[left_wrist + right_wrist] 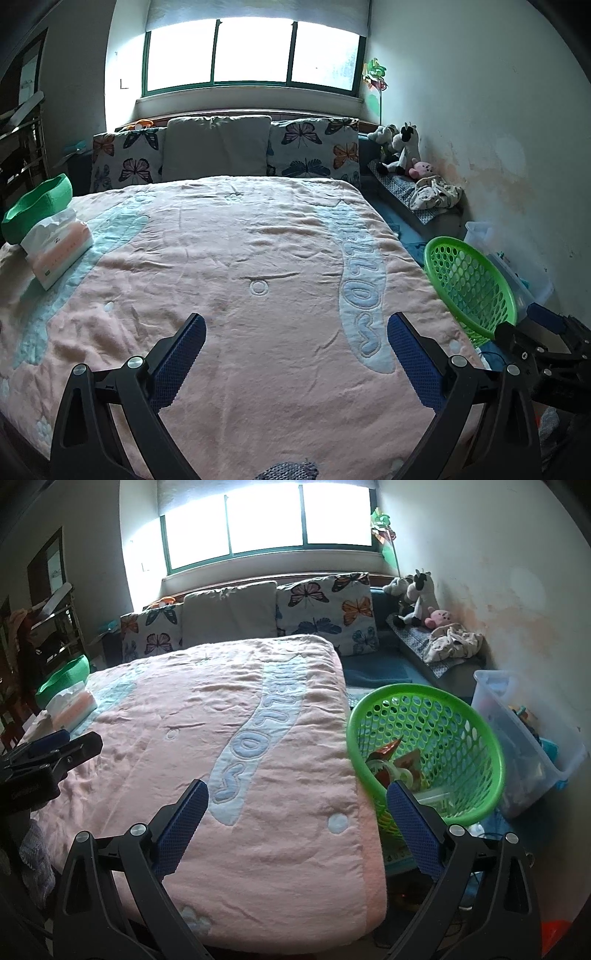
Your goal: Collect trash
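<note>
A green mesh basket (439, 716) stands tilted beside the bed's right edge, holding several wrappers (395, 764) in red and white. The same basket (469, 284) shows at the right in the left wrist view. My left gripper (295, 328) hovers open over the pink blanket (240, 258), nothing between its blue pads. My right gripper (297, 797) is open too, above the blanket's right corner, its right finger (413, 830) in front of the basket. The left gripper (51, 749) also shows at the left edge of the right wrist view.
A tissue pack (55, 251) and a green bowl-like thing (37, 206) lie at the bed's left side. Pillows (218, 147) line the headboard. Plush toys (402, 147) and crumpled cloth sit on a ledge at the right. A clear plastic bin (528, 738) stands by the wall.
</note>
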